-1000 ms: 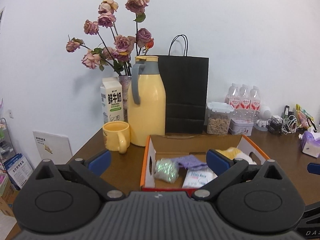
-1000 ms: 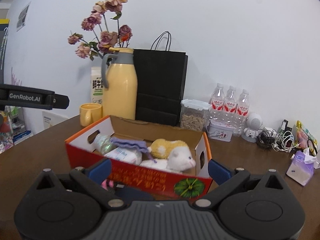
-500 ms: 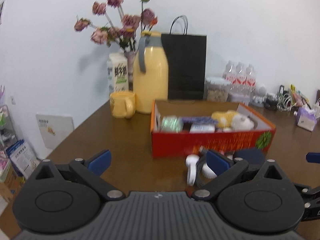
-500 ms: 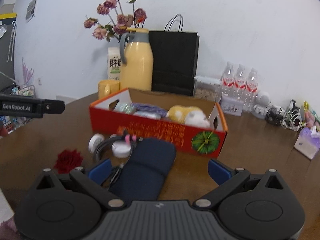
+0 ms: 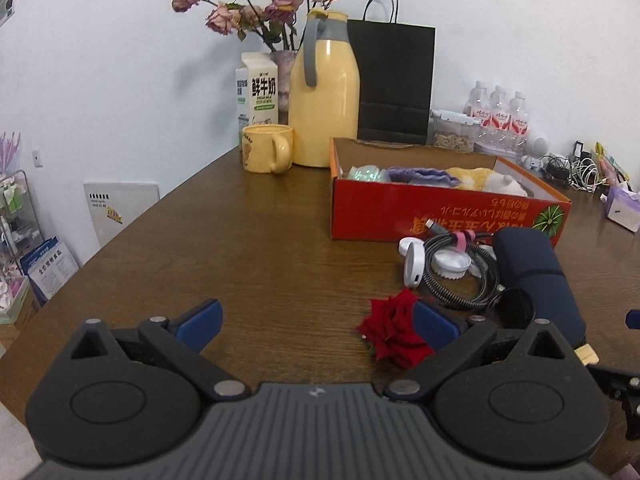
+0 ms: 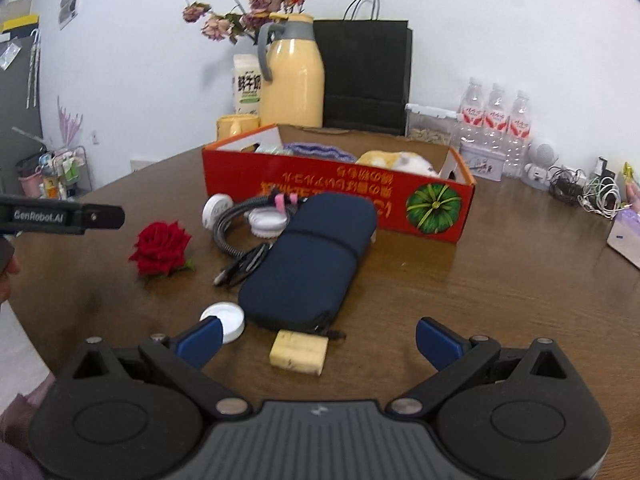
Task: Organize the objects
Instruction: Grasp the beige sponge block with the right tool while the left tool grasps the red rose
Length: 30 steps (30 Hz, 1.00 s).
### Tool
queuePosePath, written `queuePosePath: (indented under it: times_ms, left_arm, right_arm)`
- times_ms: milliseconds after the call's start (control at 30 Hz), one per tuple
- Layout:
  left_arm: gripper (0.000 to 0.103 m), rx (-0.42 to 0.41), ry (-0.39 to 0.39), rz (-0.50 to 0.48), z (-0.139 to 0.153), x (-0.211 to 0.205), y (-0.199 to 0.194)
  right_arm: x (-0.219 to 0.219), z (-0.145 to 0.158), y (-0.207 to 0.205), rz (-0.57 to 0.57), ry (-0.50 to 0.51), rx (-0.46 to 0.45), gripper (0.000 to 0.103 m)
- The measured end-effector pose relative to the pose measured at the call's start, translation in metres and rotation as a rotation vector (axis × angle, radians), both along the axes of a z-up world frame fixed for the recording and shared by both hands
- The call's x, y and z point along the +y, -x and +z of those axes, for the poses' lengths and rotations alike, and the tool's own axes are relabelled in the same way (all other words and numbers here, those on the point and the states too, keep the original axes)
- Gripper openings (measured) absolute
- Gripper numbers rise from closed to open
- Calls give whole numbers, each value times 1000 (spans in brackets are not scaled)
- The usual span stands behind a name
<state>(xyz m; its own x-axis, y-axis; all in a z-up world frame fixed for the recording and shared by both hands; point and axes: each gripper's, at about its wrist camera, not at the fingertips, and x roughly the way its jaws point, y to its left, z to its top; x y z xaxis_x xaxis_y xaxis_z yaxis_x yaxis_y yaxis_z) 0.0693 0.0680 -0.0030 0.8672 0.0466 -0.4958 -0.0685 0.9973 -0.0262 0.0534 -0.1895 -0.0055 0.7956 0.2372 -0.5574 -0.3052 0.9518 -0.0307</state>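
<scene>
**Loose items crowd the front of the red box; both grippers wide and empty**

The landmark is the red cardboard box [image 6: 338, 204], open-topped, with a green pumpkin print on its near wall. The right gripper [image 6: 318, 338] has its jaws spread wide and holds nothing. Nearest it, farthest out from the box, lie a pale yellow sponge-like block [image 6: 298, 351] and a flat white round lid [image 6: 224, 320]. The left gripper [image 5: 316, 324] is likewise wide and empty, and the red fabric rose [image 5: 394, 332] sits beside its right finger.

Closer to the box lies the dark blue soft zip pouch [image 6: 310, 268]. Its long axis runs diagonally, the far end almost at the box's front wall and the zip end pointing back toward the right gripper. Its left edge rests against the coiled grey braided cable [image 6: 244, 232] with a pink tie; two white round pieces lie just in front of the box beside the coil.

Likely risks: a grasp across the pouch's wide body may slip, and lifting it could drag the cable. The block lies flat and low, so fingers may scrape the brown wooden table [image 6: 500, 280]. The box already holds a plush toy [image 6: 396, 160] and a purple knitted cloth [image 6: 320, 150], so the long pouch may jam unless turned lengthways.
</scene>
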Motion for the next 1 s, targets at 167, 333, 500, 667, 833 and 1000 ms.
queuePosePath:
  times_ms: [167, 333, 500, 667, 833, 1000]
  left_arm:
    - [103, 19, 15, 8, -6, 4, -1]
    - [103, 26, 27, 1, -10, 5, -3]
    - [103, 35, 33, -12, -12, 2, -6]
    - [103, 36, 34, -11, -12, 2, -6]
    - [103, 39, 31, -7, -13, 0, -6]
    - [103, 42, 26, -9, -13, -3, -6]
  right_arm:
    - [3, -9, -7, -9, 4, 33, 88]
    - [0, -14, -13, -10, -31, 62, 65]
    - [0, -14, -14, 1, -50, 53, 38]
    - [-3, -14, -12, -4, -58, 50, 31]
    - [-7, -13, -10, -11, -68, 47, 31]
    - [-15, -11, -6, -33, -76, 33, 31]
